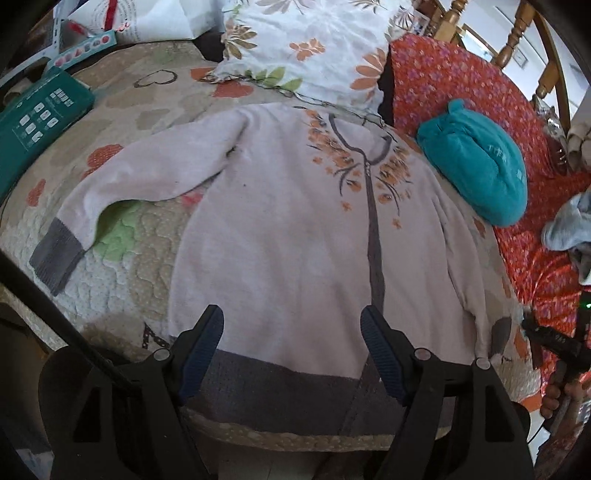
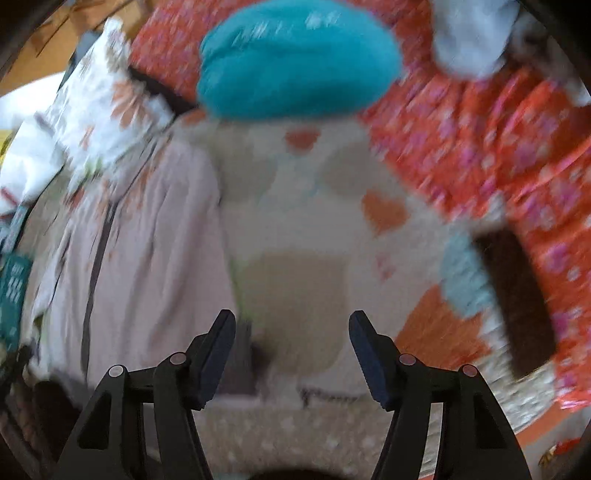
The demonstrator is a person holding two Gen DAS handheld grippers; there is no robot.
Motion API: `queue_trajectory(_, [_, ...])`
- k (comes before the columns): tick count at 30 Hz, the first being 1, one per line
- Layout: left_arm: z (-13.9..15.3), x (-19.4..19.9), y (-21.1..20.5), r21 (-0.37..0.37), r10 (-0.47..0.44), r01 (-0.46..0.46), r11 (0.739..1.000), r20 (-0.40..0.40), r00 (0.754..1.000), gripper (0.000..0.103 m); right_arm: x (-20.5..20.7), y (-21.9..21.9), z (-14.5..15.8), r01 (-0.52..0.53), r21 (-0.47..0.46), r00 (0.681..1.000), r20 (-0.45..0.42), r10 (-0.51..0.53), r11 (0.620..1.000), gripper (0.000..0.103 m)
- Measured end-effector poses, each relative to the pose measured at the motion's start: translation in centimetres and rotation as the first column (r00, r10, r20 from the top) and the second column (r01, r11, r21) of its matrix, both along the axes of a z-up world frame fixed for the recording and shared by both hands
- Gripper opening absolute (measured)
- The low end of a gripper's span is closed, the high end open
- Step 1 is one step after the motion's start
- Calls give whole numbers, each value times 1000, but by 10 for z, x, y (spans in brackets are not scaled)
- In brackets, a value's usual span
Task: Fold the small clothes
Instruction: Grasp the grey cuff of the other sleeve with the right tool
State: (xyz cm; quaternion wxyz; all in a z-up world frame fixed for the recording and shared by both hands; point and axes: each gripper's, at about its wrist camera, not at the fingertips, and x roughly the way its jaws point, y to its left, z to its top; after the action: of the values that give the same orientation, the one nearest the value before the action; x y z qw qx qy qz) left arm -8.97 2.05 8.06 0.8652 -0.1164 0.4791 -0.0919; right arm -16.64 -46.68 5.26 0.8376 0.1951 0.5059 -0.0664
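A pale pink zip cardigan (image 1: 288, 221) with orange flower print and a grey hem lies flat on the quilt (image 1: 140, 266). One sleeve is spread out to the left and ends in a grey cuff (image 1: 55, 258). My left gripper (image 1: 291, 325) hovers open over the hem, with nothing pinched. The right wrist view is blurred. There my right gripper (image 2: 291, 321) is open and empty above bare quilt (image 2: 295, 277), just right of the cardigan (image 2: 147, 240). A folded teal garment (image 1: 476, 166) (image 2: 299, 59) rests beyond the cardigan's right shoulder.
Red floral cloth (image 1: 461, 85) (image 2: 480, 129) covers the right side, with a crumpled grey-blue garment (image 1: 569, 225) on it. A floral pillow (image 1: 306, 48) lies behind the cardigan, a green box (image 1: 37, 122) at the left, and a wooden chair (image 1: 517, 33) at the back right. A hand (image 1: 556, 400) shows at the right edge.
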Motion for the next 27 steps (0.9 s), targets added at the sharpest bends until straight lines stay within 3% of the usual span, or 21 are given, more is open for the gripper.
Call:
queue_trajectory(5, [0, -1, -7, 20, -6, 6, 1000, -8, 1000, 75, 8, 11, -24, -27, 119, 1000, 19, 25, 993, 70])
queue_trajectory(8, [0, -1, -9, 32, -9, 9, 999, -8, 1000, 75, 18, 25, -30, -60, 113, 998, 5, 60, 992, 68])
queue_trajectory(9, [-1, 0, -10, 33, -10, 10, 999, -11, 1000, 75, 19, 30, -32, -74, 95, 997, -14, 76, 993, 60])
queue_trajectory(10, [-2, 1, -11, 32, -11, 12, 999, -15, 1000, 75, 24, 37, -34, -88, 75, 995, -39, 91, 993, 20])
queue_trajectory(11, [-3, 2, -12, 30, -13, 13, 999, -19, 1000, 75, 26, 39, -35, -91, 73, 994, -59, 95, 993, 7])
queue_trajectory(13, [-5, 3, -13, 29, -17, 18, 999, -23, 1000, 75, 19, 31, -20, -59, 29, 998, -12, 60, 998, 7])
queue_trajectory(15, [-7, 4, -14, 32, -20, 21, 999, -24, 1000, 75, 0, 4, 14, 37, 2, 994, 99, -37, 999, 7])
queue_trajectory(18, [-11, 6, -14, 19, -17, 18, 1000, -33, 999, 75, -39, -34, 64, 209, -36, 944, 267, -193, 977, 7])
queue_trajectory(20, [-14, 8, -13, 6, -15, 16, 1000, -42, 999, 75, -65, -55, 84, 311, -65, 904, 328, -275, 948, 8])
queue_trajectory(23, [-20, 9, -14, -3, -20, 19, 1000, -57, 998, 75, -89, -75, 82, 370, -55, 886, 322, -334, 928, 12])
queue_trajectory(27, [-26, 10, -16, -5, -28, 27, 1000, -78, 997, 75, -112, -92, 49, 448, -44, 877, 215, -429, 893, 14])
